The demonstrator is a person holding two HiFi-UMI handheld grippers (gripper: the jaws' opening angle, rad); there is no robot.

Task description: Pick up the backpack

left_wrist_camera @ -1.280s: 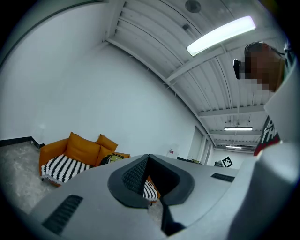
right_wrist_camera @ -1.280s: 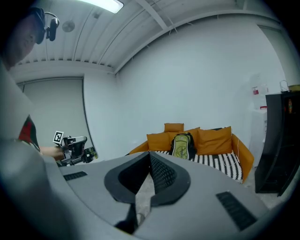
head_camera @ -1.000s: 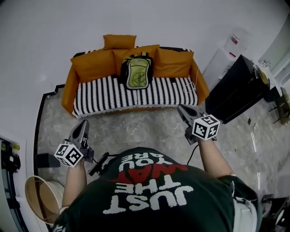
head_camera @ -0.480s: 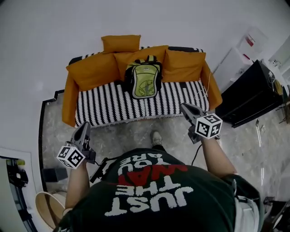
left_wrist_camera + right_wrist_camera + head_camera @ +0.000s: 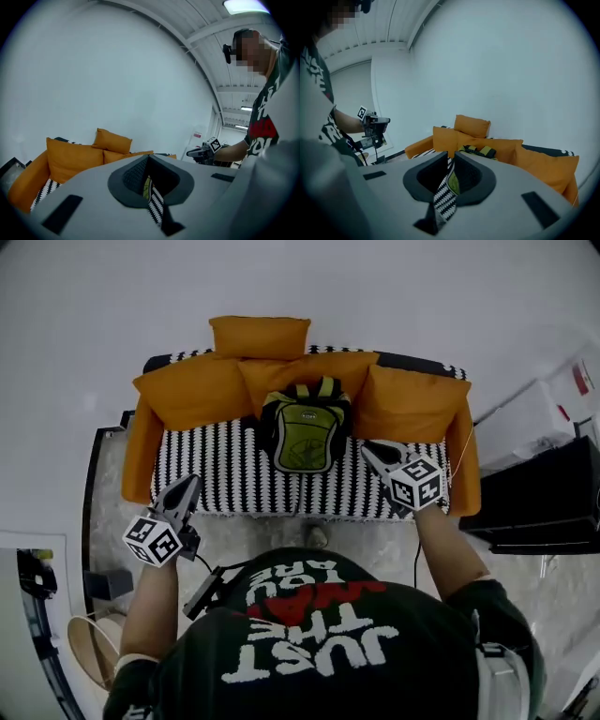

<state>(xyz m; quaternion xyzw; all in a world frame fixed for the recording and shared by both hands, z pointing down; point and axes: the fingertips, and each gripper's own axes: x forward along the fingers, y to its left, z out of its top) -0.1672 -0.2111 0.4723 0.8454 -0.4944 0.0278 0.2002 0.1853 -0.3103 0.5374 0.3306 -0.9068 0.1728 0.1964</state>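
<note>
A green and black backpack (image 5: 305, 432) stands upright on the striped sofa seat (image 5: 225, 470), leaning on the orange cushions (image 5: 192, 390). My right gripper (image 5: 366, 446) hangs over the seat just right of the backpack, apart from it. Its jaws stand a narrow slit apart and are opening, with nothing between them (image 5: 451, 157). The backpack's top (image 5: 480, 151) shows just beyond them. My left gripper (image 5: 190, 482) is at the sofa's front edge, well left of the backpack, shut and empty (image 5: 147, 158).
The sofa has orange arms (image 5: 141, 442) and a cushion on its back (image 5: 260, 336). A black cabinet (image 5: 553, 498) stands to the right with a white unit (image 5: 539, 418) behind it. A round basket (image 5: 89, 657) sits on the floor at lower left.
The person has walked up to the sofa. Both grippers moved forward, from over the floor to the sofa's front edge, the right one now over the seat beside the backpack.
</note>
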